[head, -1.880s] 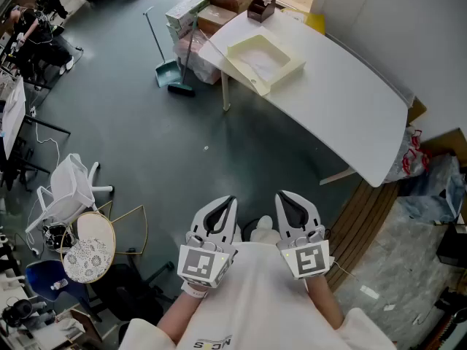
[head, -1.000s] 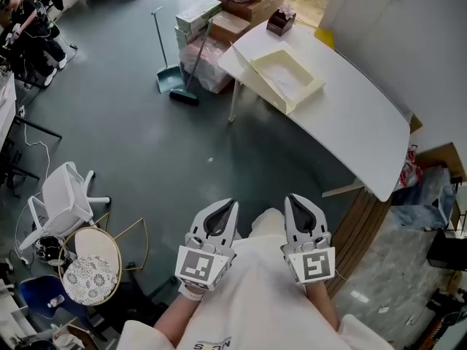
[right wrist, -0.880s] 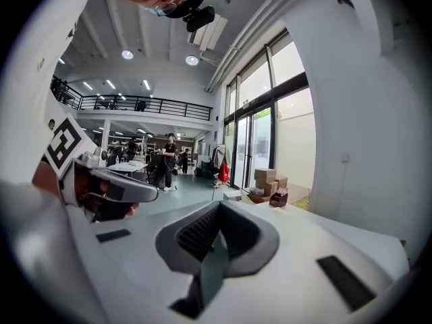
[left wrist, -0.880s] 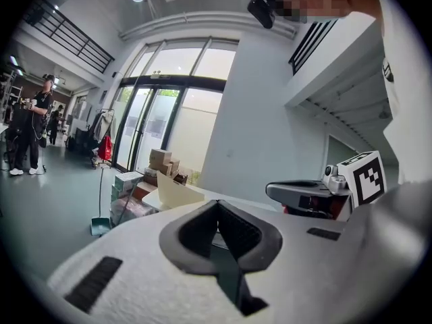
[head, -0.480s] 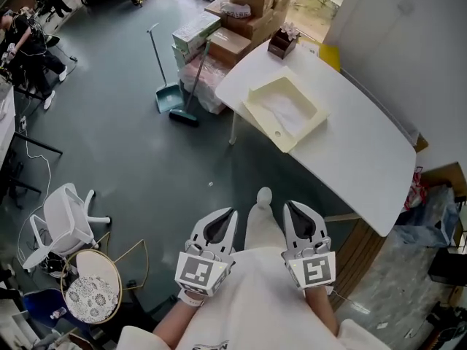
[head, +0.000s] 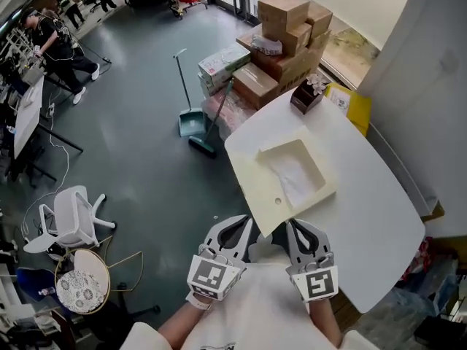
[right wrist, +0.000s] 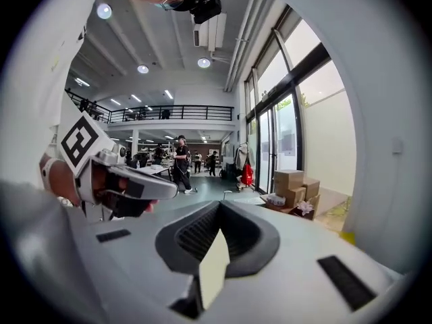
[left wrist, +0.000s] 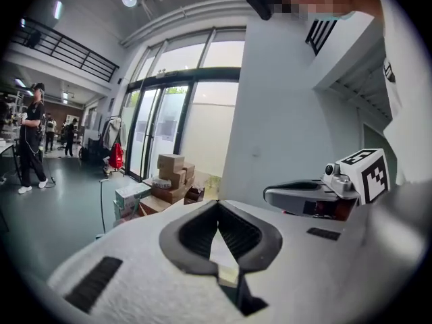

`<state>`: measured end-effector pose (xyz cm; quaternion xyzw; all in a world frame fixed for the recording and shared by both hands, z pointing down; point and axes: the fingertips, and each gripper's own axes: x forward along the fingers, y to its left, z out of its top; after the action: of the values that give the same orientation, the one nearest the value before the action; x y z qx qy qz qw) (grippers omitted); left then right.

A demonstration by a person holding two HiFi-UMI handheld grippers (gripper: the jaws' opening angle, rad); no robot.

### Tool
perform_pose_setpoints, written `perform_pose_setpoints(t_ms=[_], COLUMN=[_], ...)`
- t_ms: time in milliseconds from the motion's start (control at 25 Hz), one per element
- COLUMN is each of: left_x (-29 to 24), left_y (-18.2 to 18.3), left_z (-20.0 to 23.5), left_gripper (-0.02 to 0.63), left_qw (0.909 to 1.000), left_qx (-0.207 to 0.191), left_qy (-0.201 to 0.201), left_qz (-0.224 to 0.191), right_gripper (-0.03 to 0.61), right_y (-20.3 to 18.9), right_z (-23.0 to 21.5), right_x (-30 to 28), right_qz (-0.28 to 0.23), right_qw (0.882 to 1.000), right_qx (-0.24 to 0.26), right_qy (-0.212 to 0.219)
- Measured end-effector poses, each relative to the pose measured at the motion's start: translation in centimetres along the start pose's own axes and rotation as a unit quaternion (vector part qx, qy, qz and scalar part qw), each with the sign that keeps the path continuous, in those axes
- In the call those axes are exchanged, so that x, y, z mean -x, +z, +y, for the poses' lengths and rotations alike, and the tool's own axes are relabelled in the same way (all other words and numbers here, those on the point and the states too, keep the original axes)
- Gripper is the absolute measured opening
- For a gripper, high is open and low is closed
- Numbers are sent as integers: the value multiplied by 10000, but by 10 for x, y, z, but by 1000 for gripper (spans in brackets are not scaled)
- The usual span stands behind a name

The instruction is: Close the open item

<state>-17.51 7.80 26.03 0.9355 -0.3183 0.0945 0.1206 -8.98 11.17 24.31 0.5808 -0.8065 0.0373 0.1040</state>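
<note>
An open cream box lies on the white table, its flat lid spread toward me over the table's near edge. In the head view my left gripper and right gripper are held side by side just short of that lid, not touching it. Both are shut with nothing in them. In the left gripper view the left gripper has its jaws together, with the right gripper beside it. The right gripper view shows the right gripper shut too.
A small brown box with flowers sits at the table's far end. Stacked cardboard boxes stand beyond it, and a broom and dustpan stand on the grey floor. A white chair is at the left; people stand far left.
The table and open box have come much closer, now lying just ahead of both grippers. The grippers stay side by side and shut.
</note>
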Motion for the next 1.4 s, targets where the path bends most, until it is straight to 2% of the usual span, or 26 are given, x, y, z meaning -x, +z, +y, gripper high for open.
perform_pose_setpoints(t_ms=[240,440,560,720,840,1000,1400], left_x=[-33,-43,-46,-48,-44,-37,-21], left_y=[1,3,9,-1,-6,-15,-43], left_z=[16,28,34,37,38,46,68], left_gripper=[25,25,25,25,25,25,25], left_qw=[9983,9976,9978,9972,9967,9959,9898], left_qx=[192,192,99,125,178,223,568], left_qy=[545,648,640,699,731,801,1245], left_qz=[40,116,110,248,299,346,388], right_gripper=[15,15,15,17,20,110,132], right_y=[-8,-7,-6,-6,-15,-25,-61], right_z=[-47,-52,-46,-38,-32,-13,29], right_x=[-29,-41,-46,-49,-50,-60,-82], right_qz=[8,67,134,100,284,620,1178], right_qw=[9996,9992,9989,9979,9970,9939,9826], right_qx=[-203,-288,-269,-322,-384,-372,-647], right_qy=[215,260,348,556,614,830,1282])
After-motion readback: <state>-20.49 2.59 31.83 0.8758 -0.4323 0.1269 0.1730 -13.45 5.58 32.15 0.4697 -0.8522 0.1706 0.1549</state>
